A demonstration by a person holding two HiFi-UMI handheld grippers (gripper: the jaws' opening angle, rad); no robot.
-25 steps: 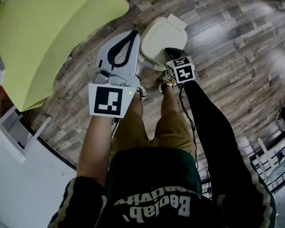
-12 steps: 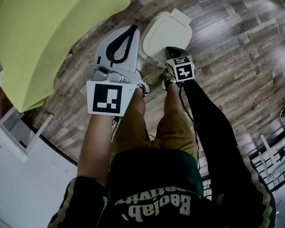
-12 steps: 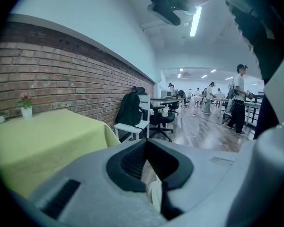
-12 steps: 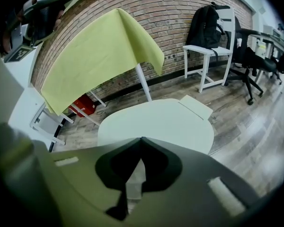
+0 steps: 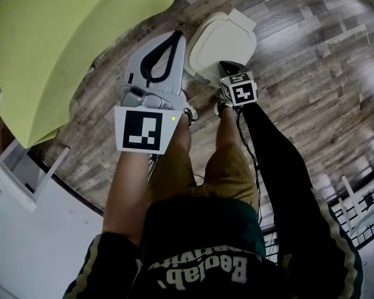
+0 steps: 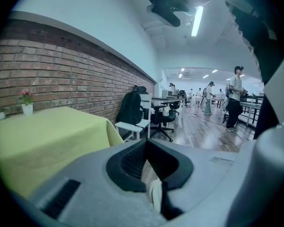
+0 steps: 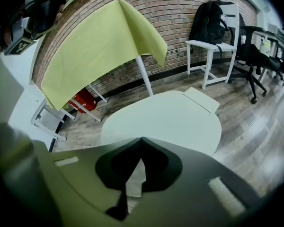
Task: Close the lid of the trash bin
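Observation:
The trash bin [image 5: 221, 45] stands on the wood floor just ahead of the person's feet, its cream lid [image 7: 165, 119] lying flat and down on it. My right gripper [image 5: 223, 65] hovers at the lid's near edge, a little above it, with its jaws shut and nothing between them [image 7: 142, 139]. My left gripper [image 5: 177, 35] is held higher, to the left of the bin. It points level into the room and is also shut and empty [image 6: 146, 142].
A table under a yellow-green cloth [image 5: 62, 42] stands close on the left, with a red box [image 7: 83, 100] beneath it. White furniture [image 5: 25, 229] is at the lower left. A white chair with a black backpack [image 7: 210, 20] stands by the brick wall beyond the bin.
The head view has shifted slightly, so the bin shows a little further up and right. Both grippers stay shut in about the same places. The lid lies flat throughout.

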